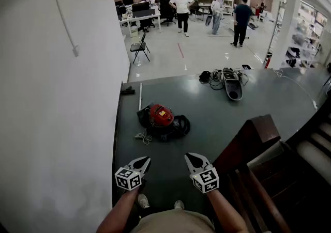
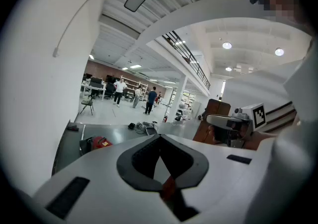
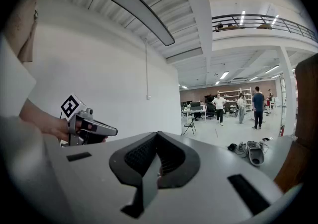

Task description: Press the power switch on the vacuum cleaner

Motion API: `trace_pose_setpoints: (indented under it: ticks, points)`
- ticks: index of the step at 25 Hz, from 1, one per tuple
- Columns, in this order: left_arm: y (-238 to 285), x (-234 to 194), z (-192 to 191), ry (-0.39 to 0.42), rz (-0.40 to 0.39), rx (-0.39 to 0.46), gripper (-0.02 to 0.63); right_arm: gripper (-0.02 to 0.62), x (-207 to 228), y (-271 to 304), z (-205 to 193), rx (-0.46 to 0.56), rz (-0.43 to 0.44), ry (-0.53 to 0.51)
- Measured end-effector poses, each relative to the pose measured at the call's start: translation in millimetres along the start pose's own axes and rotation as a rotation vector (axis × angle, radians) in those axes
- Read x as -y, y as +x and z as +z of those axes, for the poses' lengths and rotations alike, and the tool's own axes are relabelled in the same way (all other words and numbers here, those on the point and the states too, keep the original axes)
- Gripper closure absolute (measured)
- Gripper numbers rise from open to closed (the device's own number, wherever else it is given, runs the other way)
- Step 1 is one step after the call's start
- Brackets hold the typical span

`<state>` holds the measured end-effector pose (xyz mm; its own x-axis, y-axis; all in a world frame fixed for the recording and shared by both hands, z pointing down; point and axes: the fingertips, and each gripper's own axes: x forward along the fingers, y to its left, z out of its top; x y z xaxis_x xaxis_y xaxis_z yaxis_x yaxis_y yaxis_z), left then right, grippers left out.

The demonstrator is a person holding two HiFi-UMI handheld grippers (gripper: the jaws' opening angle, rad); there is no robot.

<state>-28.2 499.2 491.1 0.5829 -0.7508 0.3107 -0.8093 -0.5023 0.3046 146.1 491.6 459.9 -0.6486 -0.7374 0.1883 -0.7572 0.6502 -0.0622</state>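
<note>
The vacuum cleaner (image 1: 161, 117), red on top with a black body and hose, lies on the dark floor a short way ahead of me, near the white wall. In the left gripper view the vacuum cleaner (image 2: 99, 142) shows small at the left, beyond the jaws. My left gripper (image 1: 145, 161) and right gripper (image 1: 189, 157) are held side by side low in the head view, well short of the vacuum and touching nothing. Both have their jaws together at the tip with nothing between them. The left gripper (image 3: 113, 130) also appears in the right gripper view, and the right gripper (image 2: 209, 117) in the left one.
A white wall (image 1: 62, 97) runs along the left. A wooden stair post (image 1: 254, 136) and steps (image 1: 315, 149) are at the right. A grey device with cables (image 1: 231, 86) lies farther off, a small cord (image 1: 143, 136) beside the vacuum. A folding chair (image 1: 139, 47) and several people stand far back.
</note>
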Motion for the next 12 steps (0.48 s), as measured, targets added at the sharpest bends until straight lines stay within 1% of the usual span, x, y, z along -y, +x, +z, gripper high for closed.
trace_pose_setpoints:
  ticks: [7, 9, 12]
  points:
    - [3.1, 19.1, -4.0, 0.014, -0.018, -0.013, 0.598, 0.584, -2.3, -13.6, -8.1, -0.002, 0.017, 0.014]
    - [5.1, 20.8, -3.7, 0.015, -0.02, -0.015, 0.598, 0.584, -0.7, -14.1, -8.9, -0.009, 0.019, 0.031]
    - [7.7, 23.7, -4.1, 0.012, -0.023, -0.015, 0.598, 0.584, 4.6, -13.1, -17.0, -0.05, 0.012, 0.078]
